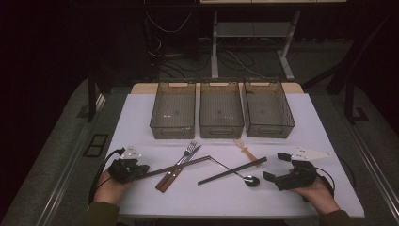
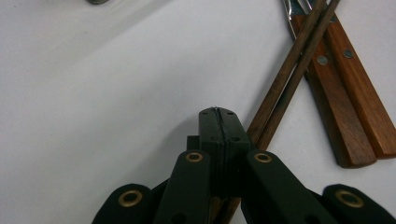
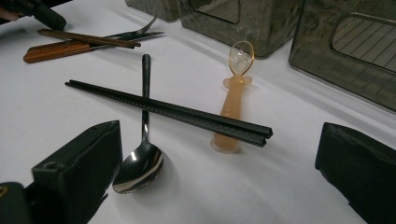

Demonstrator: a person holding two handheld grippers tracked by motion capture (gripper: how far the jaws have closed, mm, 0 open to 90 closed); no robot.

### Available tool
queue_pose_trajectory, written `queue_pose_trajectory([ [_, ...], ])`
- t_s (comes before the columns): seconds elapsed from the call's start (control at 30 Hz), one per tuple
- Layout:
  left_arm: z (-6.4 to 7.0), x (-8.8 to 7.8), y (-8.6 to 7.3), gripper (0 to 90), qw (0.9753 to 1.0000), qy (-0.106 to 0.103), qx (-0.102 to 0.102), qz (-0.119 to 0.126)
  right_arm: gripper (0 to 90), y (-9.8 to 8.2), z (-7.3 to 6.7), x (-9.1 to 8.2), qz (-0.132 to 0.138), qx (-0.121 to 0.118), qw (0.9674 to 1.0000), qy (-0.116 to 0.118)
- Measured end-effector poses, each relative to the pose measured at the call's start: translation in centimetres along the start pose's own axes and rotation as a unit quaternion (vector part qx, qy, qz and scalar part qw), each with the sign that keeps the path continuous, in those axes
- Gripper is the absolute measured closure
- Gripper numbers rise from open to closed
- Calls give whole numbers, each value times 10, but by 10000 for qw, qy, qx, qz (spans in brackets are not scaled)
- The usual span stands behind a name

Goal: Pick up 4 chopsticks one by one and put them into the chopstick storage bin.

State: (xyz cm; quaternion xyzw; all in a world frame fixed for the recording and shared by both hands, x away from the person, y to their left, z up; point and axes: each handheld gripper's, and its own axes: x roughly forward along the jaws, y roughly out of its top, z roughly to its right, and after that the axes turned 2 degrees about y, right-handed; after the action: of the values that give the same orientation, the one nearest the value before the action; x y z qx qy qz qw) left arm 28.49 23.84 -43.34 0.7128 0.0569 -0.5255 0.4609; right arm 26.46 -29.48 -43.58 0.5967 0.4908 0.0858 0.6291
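The left gripper (image 1: 141,169) sits nearest the camera's edge of the table, low at the left, its jaws clenched flat together. In the left gripper view the brown wooden chopsticks (image 2: 289,79) run alongside and under the closed tips; whether the pads actually pinch the near ends cannot be told, since the sticks pass beneath the jaws there. The pair stretches rightward across the white table (image 1: 141,113), crossing the fork and knife with wooden handles (image 1: 175,169).

Further right lie the black chopsticks (image 1: 233,170), laid over the handle of a metal spoon (image 1: 251,181) and over an amber plastic spoon (image 1: 245,149). At the far right the right gripper (image 1: 273,178) rests on the table in the person's hand, jaws spread wide and released — nothing between them, the black chopsticks just ahead.

Behind everything stand three empty bins (image 1: 221,113), side by side at the table's far edge.

The step in hand looks like picking up the brown chopsticks — the start of sorting cutlery into the bins. The next move likely calls for a firm hold on both sticks together, then a clean lift so they slide off the fork and knife without dragging them.
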Motion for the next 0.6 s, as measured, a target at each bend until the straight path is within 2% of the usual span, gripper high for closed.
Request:
queue_pose_trajectory([
  [0.6, 13, -6, -8, 892, 10000, -85, 44, -14, 9, 0, 0, 0, -8, -8, 10000, 0],
])
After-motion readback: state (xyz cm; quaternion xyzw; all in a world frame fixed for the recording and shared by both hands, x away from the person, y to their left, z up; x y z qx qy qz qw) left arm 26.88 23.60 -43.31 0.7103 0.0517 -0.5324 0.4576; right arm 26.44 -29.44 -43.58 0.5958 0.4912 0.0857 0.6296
